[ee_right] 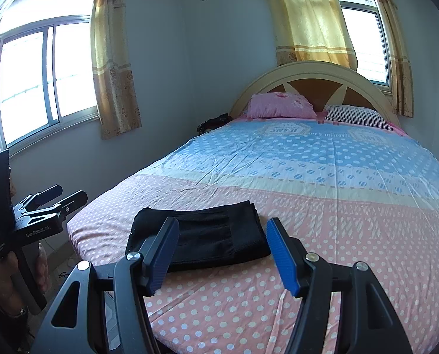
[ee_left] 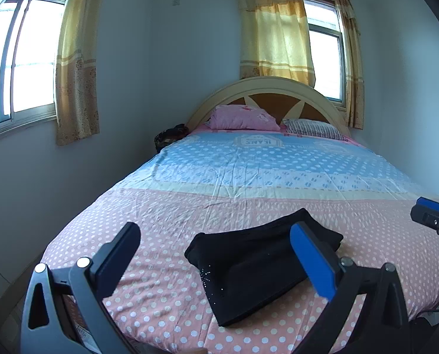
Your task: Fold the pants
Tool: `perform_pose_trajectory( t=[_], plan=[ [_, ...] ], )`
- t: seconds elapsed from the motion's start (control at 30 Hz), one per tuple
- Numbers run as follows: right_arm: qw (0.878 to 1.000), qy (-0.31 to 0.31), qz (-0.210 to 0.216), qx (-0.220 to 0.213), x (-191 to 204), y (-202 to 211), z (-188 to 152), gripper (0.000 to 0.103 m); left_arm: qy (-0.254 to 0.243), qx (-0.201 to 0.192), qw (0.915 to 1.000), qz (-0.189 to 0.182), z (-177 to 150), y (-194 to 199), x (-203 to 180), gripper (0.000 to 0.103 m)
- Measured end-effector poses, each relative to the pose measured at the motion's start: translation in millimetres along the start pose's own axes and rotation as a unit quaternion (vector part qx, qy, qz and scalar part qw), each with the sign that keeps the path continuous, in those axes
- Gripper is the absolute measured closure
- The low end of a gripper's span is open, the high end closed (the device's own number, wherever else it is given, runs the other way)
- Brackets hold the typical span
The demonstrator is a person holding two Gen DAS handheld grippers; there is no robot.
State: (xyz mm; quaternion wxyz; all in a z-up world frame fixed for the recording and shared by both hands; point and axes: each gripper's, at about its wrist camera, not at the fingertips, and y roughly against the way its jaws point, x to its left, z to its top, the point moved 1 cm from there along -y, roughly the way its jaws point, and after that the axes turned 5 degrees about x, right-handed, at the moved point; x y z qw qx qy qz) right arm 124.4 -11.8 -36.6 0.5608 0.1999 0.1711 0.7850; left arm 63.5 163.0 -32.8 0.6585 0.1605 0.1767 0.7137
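The folded black pants (ee_right: 201,236) lie near the bed's (ee_right: 352,212) near edge, long axis running left to right, just ahead of the right hand-held gripper (ee_right: 222,250), the nearer one, while the left hand-held gripper (ee_left: 216,253) hovers alongside, both jaws wide and empty.
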Motion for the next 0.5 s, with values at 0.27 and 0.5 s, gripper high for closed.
perform_pose_trajectory(
  t=[0.27, 0.5],
  plan=[
    [1.000, 0.001, 0.002, 0.008, 0.1, -1.9, -3.3, 0.040, -0.002, 0.003, 1.0000, 0.009, -2.0, -3.2, -0.8, 0.000],
    [1.000, -0.002, 0.002, 0.009, -3.5, -2.4, -5.6, 0.040, -0.011, 0.008, 0.9998, 0.017, -8.3, -9.7, -3.2, 0.000]
  ],
)
